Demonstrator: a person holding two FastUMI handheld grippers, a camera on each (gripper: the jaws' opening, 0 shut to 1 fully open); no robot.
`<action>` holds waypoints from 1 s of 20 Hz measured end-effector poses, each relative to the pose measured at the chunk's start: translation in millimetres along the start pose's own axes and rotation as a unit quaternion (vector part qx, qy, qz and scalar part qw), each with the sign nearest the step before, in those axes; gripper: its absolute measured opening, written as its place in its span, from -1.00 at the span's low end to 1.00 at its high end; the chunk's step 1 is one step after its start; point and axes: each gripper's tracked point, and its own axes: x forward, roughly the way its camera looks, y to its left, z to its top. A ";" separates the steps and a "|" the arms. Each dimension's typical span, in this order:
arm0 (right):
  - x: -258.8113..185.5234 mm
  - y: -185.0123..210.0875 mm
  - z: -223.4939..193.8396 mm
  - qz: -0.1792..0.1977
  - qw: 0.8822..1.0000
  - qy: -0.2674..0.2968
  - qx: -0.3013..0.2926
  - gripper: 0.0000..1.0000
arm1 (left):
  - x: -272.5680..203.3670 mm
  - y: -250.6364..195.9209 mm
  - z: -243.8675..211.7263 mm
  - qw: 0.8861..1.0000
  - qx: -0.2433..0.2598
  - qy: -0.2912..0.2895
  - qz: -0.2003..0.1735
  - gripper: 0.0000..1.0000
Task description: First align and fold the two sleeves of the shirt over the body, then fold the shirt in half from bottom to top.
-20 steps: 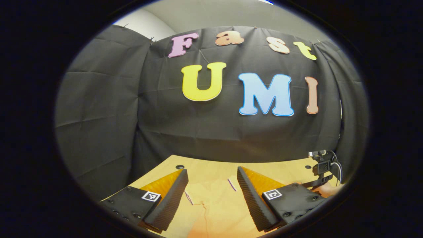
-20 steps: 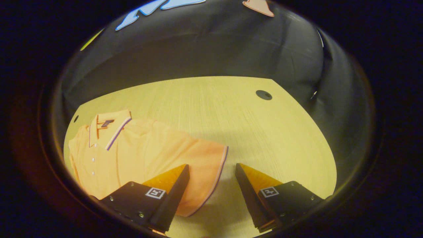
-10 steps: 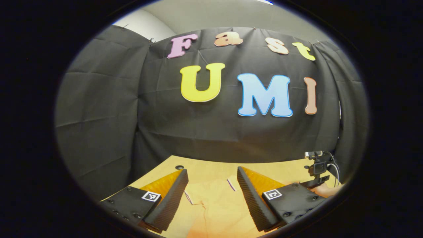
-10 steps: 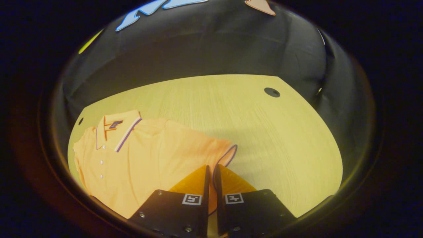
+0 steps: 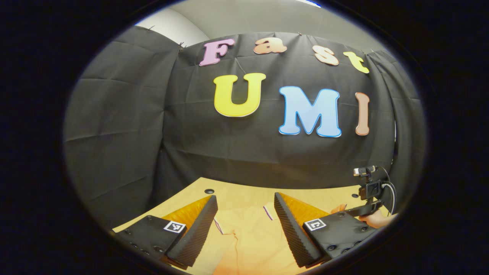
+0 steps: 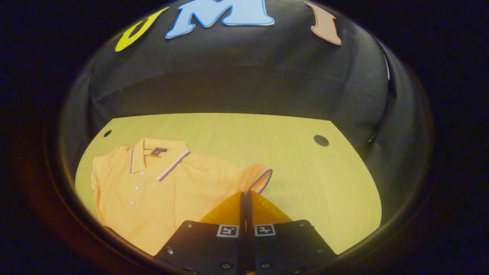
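Note:
An orange polo shirt (image 6: 168, 191) with a striped collar lies flat on the wooden table (image 6: 298, 172), buttons up. My right gripper (image 6: 244, 194) is shut on the hem of the shirt's sleeve (image 6: 259, 177), which is lifted and curled up off the table. In the left gripper view my left gripper (image 5: 244, 202) stands open above the shirt (image 5: 248, 236), collar stripes showing between its fingers. The other gripper (image 5: 368, 194) and a hand appear at the far right of that view.
Round holes mark the table's far corners (image 6: 321, 140) (image 6: 107, 133). The booth's black cloth wall (image 6: 237, 84) closes the back and sides. Bare table lies to the right of the shirt.
My right gripper closed on the sleeve hem, then rose and tilted up, lifting the sleeve edge. The left gripper stayed open and barely shifted.

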 end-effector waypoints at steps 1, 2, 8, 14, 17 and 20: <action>-3.3 7.2 5.3 0.007 1.000 -0.005 -0.010 -0.99 | -1.0 -0.3 1.0 1.000 0.001 0.000 0.000 0.94; -5.8 16.2 8.2 0.016 1.000 -0.008 -0.019 -0.99 | -2.5 0.7 1.5 1.000 0.001 -0.002 0.000 0.94; -6.1 67.5 5.3 0.056 0.996 -0.009 -0.070 -0.99 | -11.3 18.0 3.8 1.000 -0.001 -0.007 0.018 0.96; 3.8 94.4 -16.4 0.075 0.992 0.017 -0.100 -0.97 | -13.1 36.9 1.1 0.999 -0.007 -0.006 0.035 0.96; 7.5 97.8 -22.4 0.078 0.992 0.030 -0.098 -0.94 | -11.6 37.7 2.5 0.999 -0.006 -0.008 0.034 0.96; 7.1 101.9 -26.3 0.087 0.991 0.037 -0.091 -0.86 | -9.7 36.6 4.5 0.999 -0.003 -0.011 0.031 0.95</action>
